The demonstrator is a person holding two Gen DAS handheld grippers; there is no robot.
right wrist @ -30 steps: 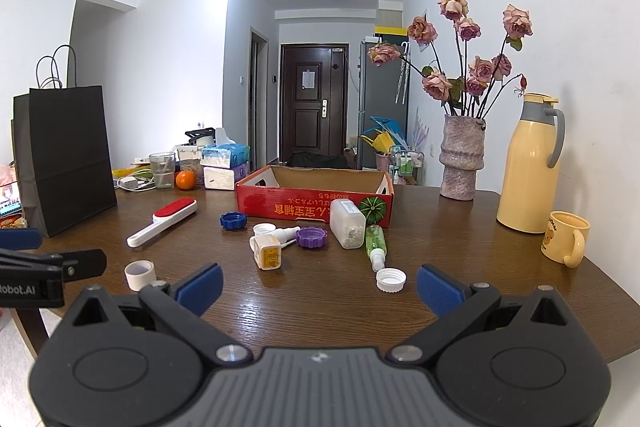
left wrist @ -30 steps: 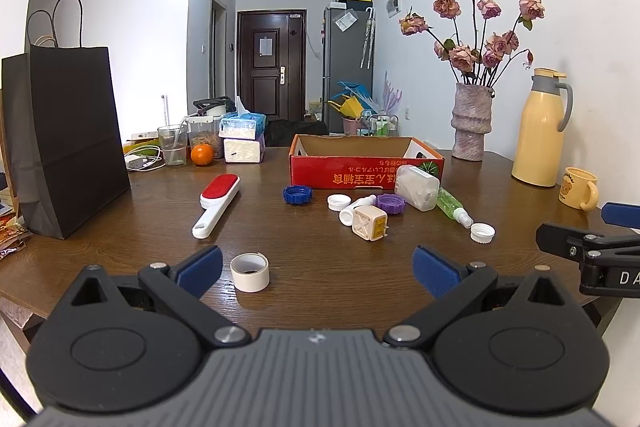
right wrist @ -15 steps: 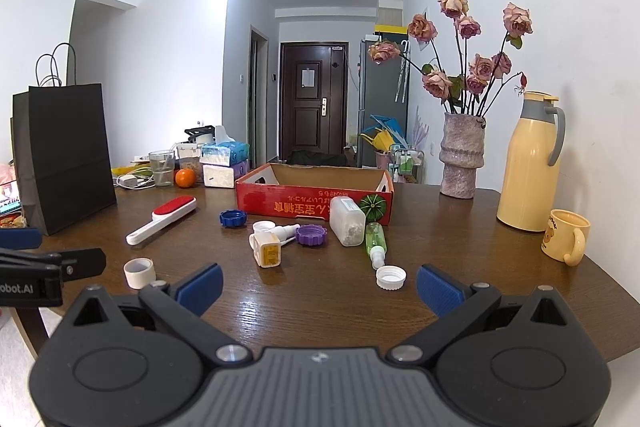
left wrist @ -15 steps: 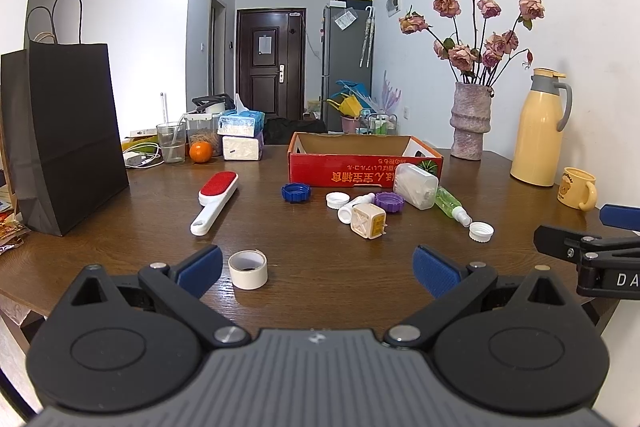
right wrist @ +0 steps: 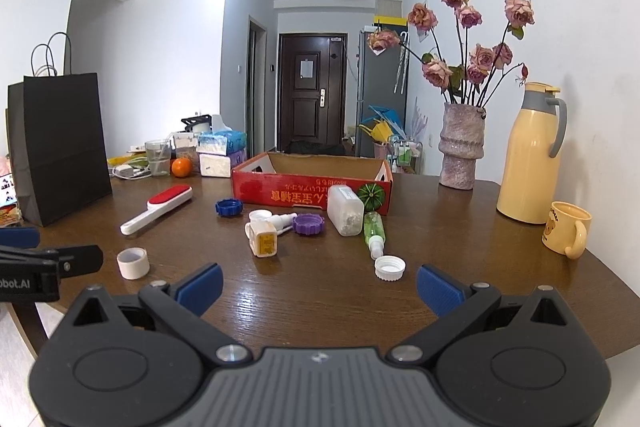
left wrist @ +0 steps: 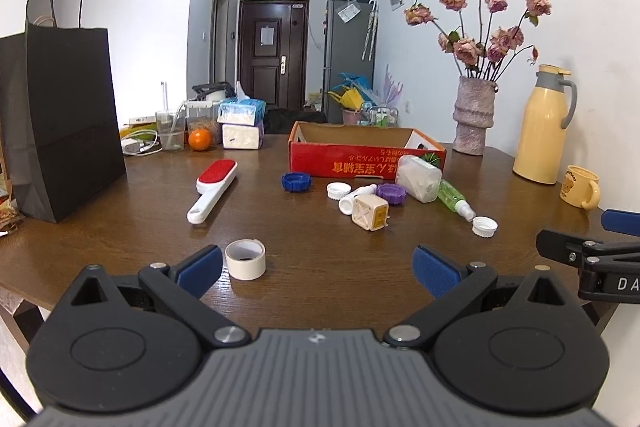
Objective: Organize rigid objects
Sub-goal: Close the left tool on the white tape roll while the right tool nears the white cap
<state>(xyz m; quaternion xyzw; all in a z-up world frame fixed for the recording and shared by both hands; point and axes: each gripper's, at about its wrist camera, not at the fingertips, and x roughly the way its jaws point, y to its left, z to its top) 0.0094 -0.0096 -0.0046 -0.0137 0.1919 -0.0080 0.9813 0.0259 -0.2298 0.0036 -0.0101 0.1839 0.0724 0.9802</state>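
Observation:
A red cardboard box (left wrist: 360, 157) (right wrist: 312, 189) stands open at mid-table. In front of it lie a white jar (left wrist: 418, 179), a green spray bottle (left wrist: 454, 199), a cream cube bottle (left wrist: 370, 213), a small white bottle (left wrist: 356, 197), a blue cap (left wrist: 296, 182), a purple cap (left wrist: 391, 193), two white caps (left wrist: 485, 226) (left wrist: 337, 191), a red lint brush (left wrist: 214, 189) and a tape roll (left wrist: 245, 259). My left gripper (left wrist: 318, 269) is open and empty near the front edge, beside the tape roll. My right gripper (right wrist: 318, 285) is open and empty, short of the white cap (right wrist: 389, 267).
A black paper bag (left wrist: 60, 131) stands at the left. A vase of roses (left wrist: 474, 115), a yellow thermos (left wrist: 546, 131) and a yellow mug (left wrist: 580, 187) stand at the right. Tissue packs (left wrist: 242, 127), a glass (left wrist: 170, 133) and an orange (left wrist: 199, 139) sit at the back.
Both grippers have drifted slightly; the views shift a little. Nothing on the table has moved.

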